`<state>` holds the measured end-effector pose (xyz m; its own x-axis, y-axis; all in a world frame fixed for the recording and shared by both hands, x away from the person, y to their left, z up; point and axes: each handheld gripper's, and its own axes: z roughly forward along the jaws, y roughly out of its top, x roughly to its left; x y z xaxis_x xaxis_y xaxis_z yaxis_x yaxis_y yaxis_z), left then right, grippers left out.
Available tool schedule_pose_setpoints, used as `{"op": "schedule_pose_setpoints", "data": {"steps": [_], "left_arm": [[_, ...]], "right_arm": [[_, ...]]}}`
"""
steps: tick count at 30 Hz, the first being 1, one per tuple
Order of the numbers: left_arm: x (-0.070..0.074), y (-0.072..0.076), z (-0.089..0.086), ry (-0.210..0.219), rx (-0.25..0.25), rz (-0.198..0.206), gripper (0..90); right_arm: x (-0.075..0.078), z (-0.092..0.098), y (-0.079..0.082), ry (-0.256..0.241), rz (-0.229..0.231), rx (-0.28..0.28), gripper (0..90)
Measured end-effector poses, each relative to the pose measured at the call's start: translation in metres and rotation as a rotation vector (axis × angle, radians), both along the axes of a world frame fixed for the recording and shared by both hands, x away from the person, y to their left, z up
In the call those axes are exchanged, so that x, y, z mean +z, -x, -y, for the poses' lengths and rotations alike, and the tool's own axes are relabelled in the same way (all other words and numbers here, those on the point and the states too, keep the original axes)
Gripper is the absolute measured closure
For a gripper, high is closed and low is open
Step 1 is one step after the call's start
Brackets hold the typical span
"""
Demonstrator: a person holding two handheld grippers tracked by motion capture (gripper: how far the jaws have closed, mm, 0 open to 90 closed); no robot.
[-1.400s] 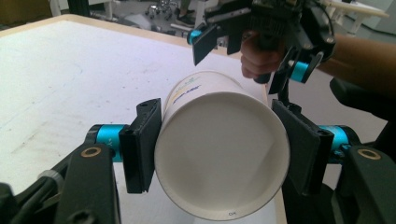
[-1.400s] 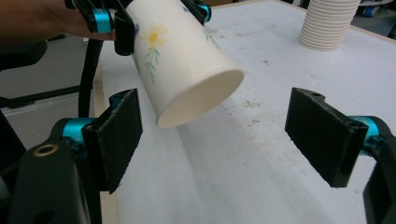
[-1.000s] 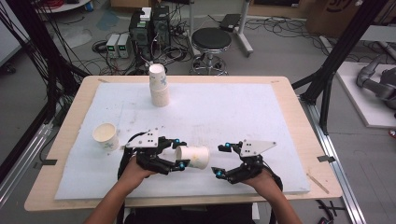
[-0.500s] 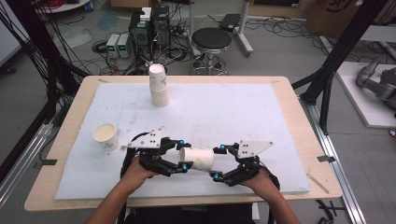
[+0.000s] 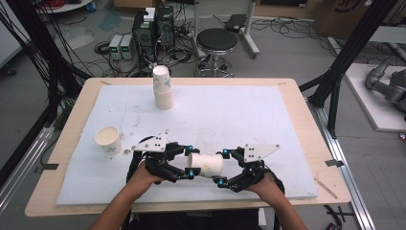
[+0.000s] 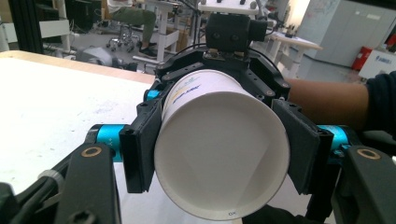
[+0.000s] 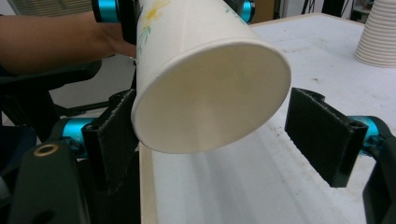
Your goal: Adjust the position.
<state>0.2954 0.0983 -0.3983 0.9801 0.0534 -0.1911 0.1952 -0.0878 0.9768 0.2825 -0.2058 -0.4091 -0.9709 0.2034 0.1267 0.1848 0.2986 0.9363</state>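
Looked like a handover of the paper cup point(image 5: 207, 165). Would've been smart to centre the right gripper point(image 5: 222, 167) first, close gently to avoid crushing, and only then release the left gripper point(image 5: 190, 162). Hung sideways above the surface point(image 5: 249, 115) near its front edge, clamped snug in the left jaws. Sat off-centre inside the wide-open right jaws, against one pad, clear gap to the other. Farther back, a loose cup point(image 5: 108, 140) and a cup stack point(image 5: 163, 93).

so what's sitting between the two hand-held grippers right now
A paper cup lies on its side between them in the high view. The left hand-held gripper is shut on one end; the right hand-held gripper's open jaws flank the other end without clamping.
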Motion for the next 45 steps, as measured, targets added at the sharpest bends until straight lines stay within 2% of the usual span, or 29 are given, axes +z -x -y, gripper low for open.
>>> {"op": "schedule_pose_setpoints", "data": {"steps": [3,13,20,22,24,26,27,28,29,31,34,36,41,42,45], "left_arm": [[-0.001,0.0,0.0,0.012,-0.006,-0.007,36.4],[-0.005,0.0,-0.002,0.034,-0.006,-0.01,36.3],[-0.008,0.001,-0.003,0.025,-0.002,-0.008,35.8],[-0.007,0.001,-0.003,-0.011,0.027,-0.013,33.5],[-0.005,0.001,-0.004,-0.062,0.062,-0.023,22.3],[-0.002,0.002,-0.006,-0.105,0.085,-0.019,16.3],[0.0,0.002,-0.007,-0.123,0.09,-0.017,16.0],[0.0,0.002,-0.007,-0.123,0.09,-0.017,16.0],[0.003,0.002,-0.008,-0.163,0.097,-0.006,16.0],[0.006,0.002,-0.009,-0.208,0.1,0.01,16.0],[0.009,0.002,-0.009,-0.23,0.102,0.022,16.0],[0.012,0.001,-0.008,-0.273,0.1,0.043,16.0],[0.014,0.002,-0.003,-0.341,0.08,0.065,16.1],[0.014,0.002,-0.003,-0.341,0.08,0.065,16.2],[0.015,0.002,0.001,-0.389,0.065,0.083,16.5]], "right_arm": [[0.0,0.001,0.0,-0.015,0.002,0.018,24.1],[0.001,0.003,0.0,-0.033,0.006,0.026,27.7],[0.001,0.003,0.0,-0.032,0.021,0.025,29.2],[0.002,0.004,0.001,-0.021,0.026,0.018,29.2],[0.003,0.004,0.001,-0.002,0.02,0.012,29.2],[0.003,0.005,0.0,0.009,0.019,0.008,29.2],[0.004,0.005,0.0,0.025,0.017,0.001,29.1],[0.004,0.005,-0.001,0.046,0.02,-0.006,29.1],[0.005,0.005,-0.001,0.066,0.022,-0.011,29.1],[0.006,0.004,-0.002,0.1,0.026,-0.017,29.1],[0.009,0.002,-0.005,0.142,0.036,-0.014,29.0],[0.011,0.0,-0.006,0.172,0.039,-0.01,29.0],[0.02,-0.008,-0.01,0.251,0.055,0.005,29.0],[0.022,-0.01,-0.011,0.265,0.062,0.007,29.0],[0.027,-0.016,-0.012,0.305,0.071,0.021,29.0]]}}
